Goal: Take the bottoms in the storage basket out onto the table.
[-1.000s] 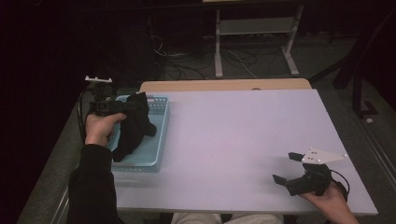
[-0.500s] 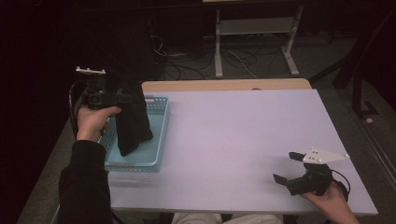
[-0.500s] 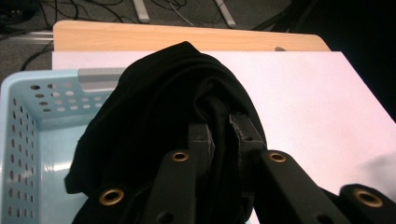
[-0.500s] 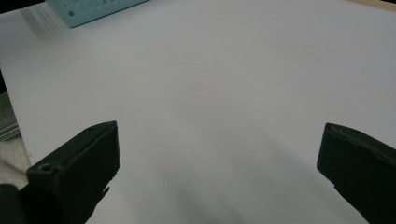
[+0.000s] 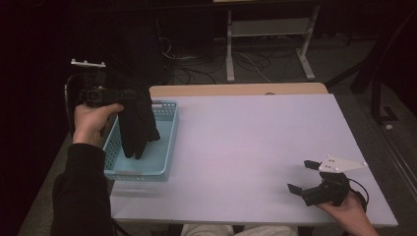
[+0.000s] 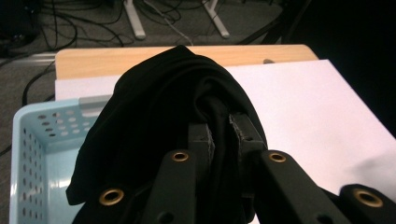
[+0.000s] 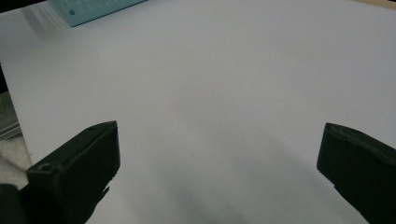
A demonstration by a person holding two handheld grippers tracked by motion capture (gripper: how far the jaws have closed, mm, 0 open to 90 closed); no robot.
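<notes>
Probably a lab or workshop, though the surroundings are dim. Loose black cables sprawl across grey carpet. A white metal desk frame stands behind the pale work table.

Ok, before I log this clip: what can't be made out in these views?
- What kind of garment the black cloth is: it hangs bunched and dark in the high view and drapes over the left gripper in its own view.
- The basket floor under the cloth: hidden by it in the high view, cut off by the frame edge in the left gripper view.
- The right gripper body: its own view gives just the two open fingers.
</notes>
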